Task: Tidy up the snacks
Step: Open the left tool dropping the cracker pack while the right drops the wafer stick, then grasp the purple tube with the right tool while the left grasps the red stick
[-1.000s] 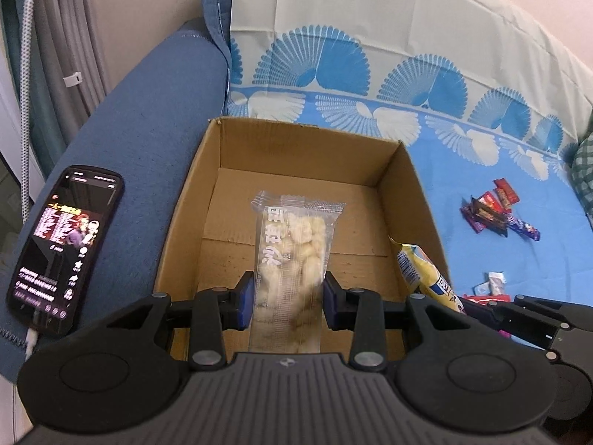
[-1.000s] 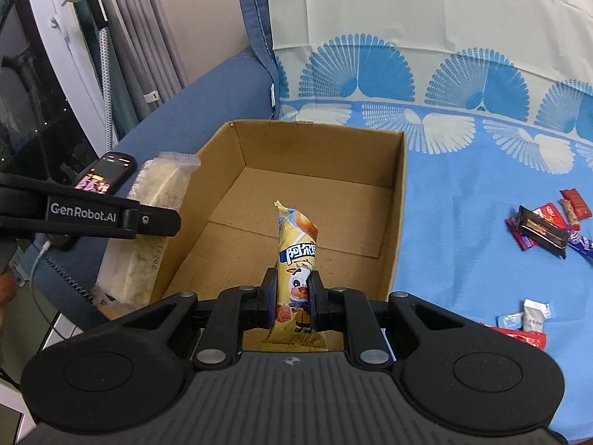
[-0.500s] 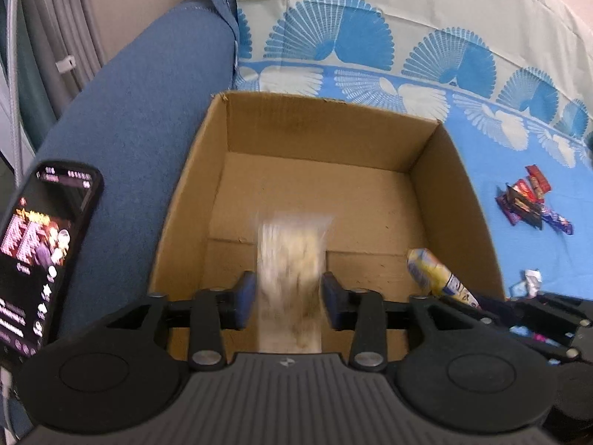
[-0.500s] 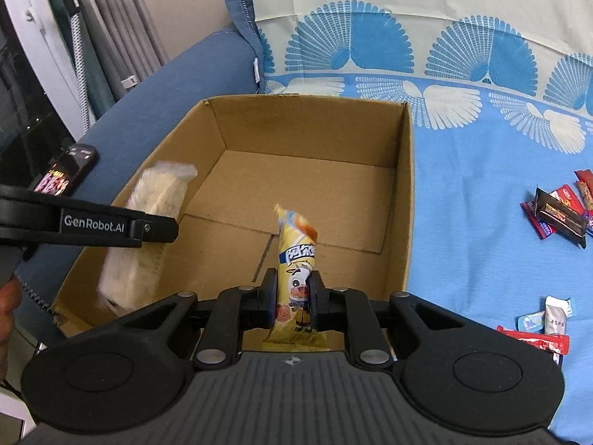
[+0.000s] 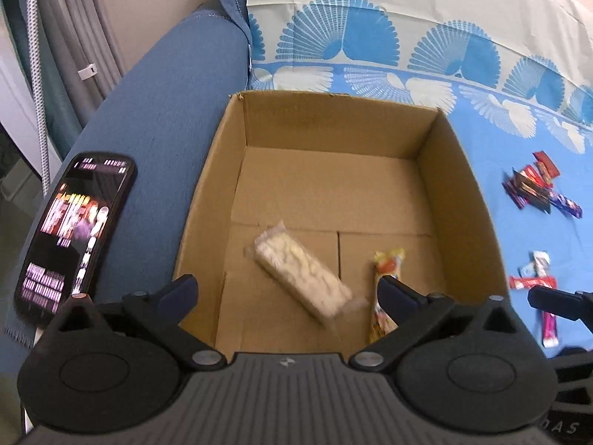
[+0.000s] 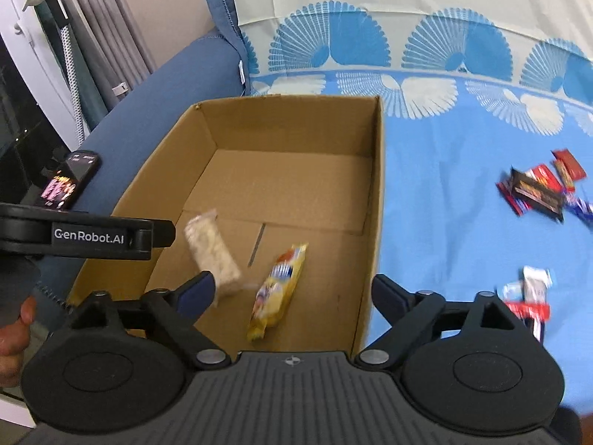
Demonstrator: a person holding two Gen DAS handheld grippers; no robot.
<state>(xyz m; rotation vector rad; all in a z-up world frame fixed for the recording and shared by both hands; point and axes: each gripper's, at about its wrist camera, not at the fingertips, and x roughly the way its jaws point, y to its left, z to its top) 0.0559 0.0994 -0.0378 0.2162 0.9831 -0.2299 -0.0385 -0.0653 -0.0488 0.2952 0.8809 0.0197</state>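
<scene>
Both snacks dropped into the box [image 5: 459, 170]; both tongs opening, apparently gripping nothing.

The pale clear-wrapped snack [image 5: 302, 272] has been released by the left gripper [image 5: 287, 291], whose jaws are opening. The yellow packet [image 6: 277, 289] has been dropped from the opening right gripper [image 6: 292, 291]; both are seen blurred inside the cardboard box [image 5: 333, 126].

Scene is evenly lit by soft indoor light; only faint shadows are cast inside the cardboard box [image 5: 459, 170]. Strong fisheye bending is seen at edges. Motion blur is seen on the pale snack pack [image 5: 302, 272], yellow packet [image 6: 276, 289] and phone screen [image 5: 70, 230].
</scene>
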